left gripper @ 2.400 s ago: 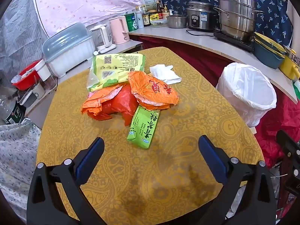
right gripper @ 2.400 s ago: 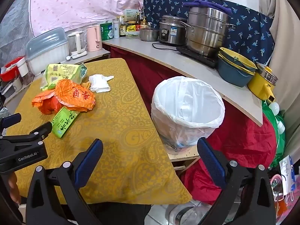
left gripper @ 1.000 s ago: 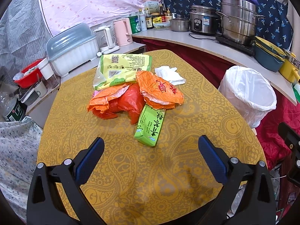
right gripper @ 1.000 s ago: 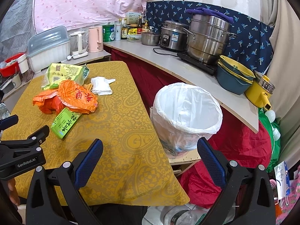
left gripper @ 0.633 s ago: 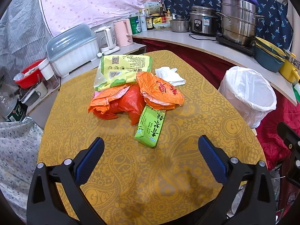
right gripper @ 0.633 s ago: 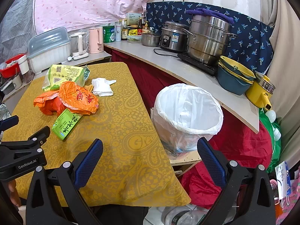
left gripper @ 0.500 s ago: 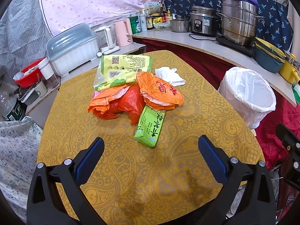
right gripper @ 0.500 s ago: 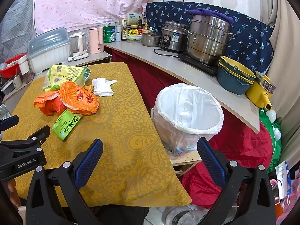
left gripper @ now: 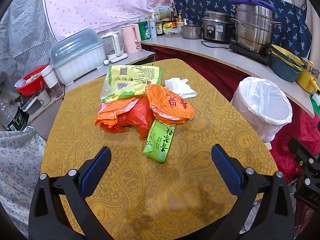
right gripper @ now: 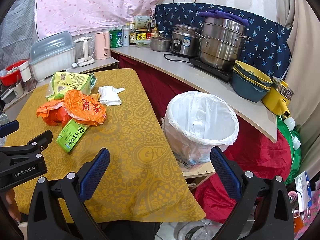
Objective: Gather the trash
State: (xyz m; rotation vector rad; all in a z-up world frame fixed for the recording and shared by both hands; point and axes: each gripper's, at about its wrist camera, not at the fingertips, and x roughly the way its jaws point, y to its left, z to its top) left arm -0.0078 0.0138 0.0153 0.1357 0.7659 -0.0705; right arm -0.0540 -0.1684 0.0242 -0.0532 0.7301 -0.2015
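Note:
A heap of trash lies mid-table on the yellow patterned cloth: a green tea box, an orange wrapper, a red-orange plastic bag, a yellow-green snack bag and a white tissue. A bin lined with a white bag stands right of the table. My left gripper is open just short of the green box. My right gripper hangs open over the table's right edge, near the bin.
A counter behind the bin carries steel pots, a rice cooker, stacked bowls and a yellow pot. Kettles, bottles and a lidded dish rack stand behind the table. Red cloth and bags crowd the floor at right. A hand holds the left gripper's body.
Both views have drifted a little over the last seconds; the trash heap now sits slightly lower and nearer in the left wrist view. Both grippers stay open and nothing was picked up.

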